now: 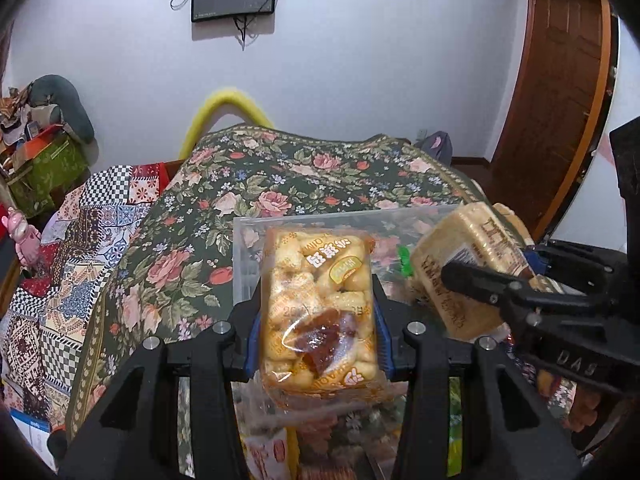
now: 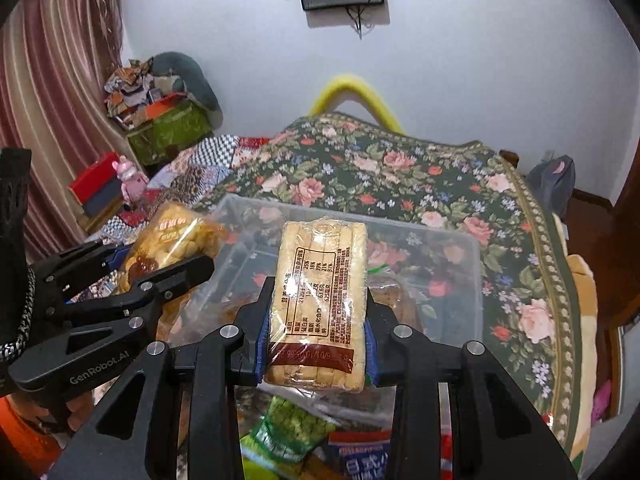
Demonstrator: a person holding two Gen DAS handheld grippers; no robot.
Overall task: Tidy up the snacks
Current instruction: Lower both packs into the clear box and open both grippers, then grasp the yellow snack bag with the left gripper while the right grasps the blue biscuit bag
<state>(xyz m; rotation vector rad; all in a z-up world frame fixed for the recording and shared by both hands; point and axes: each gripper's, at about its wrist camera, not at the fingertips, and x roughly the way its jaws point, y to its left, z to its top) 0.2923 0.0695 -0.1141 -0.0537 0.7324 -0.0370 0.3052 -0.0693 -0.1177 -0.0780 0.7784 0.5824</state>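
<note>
The left gripper (image 1: 318, 320) was clenched on a clear bag of small golden puffs (image 1: 320, 308); its blue pads pressed on both long sides of the bag, and the bag stood upright between the fingers. A brown piece showed through the plastic in the lower half of the bag. The right gripper (image 2: 318, 320) was closed tight on a wrapped pack of sliced toast (image 2: 320, 300), with the printed nutrition label turned toward the camera. This pack also stood upright between the blue pads.

Beyond both grippers and a little below them stood a clear plastic box (image 2: 460, 240) on a bed with a dark floral cover (image 2: 400, 168). Both packs were held above the near side of the box, not touching it. In the left wrist view the right gripper (image 1: 472, 256) was seen to the right with its toast pack (image 1: 460, 264), close beside the puff bag but apart from it. Under the right gripper, nearer than the box, lay more snacks: a green packet (image 2: 288, 428) and a blue and red packet (image 2: 360, 456).
</note>
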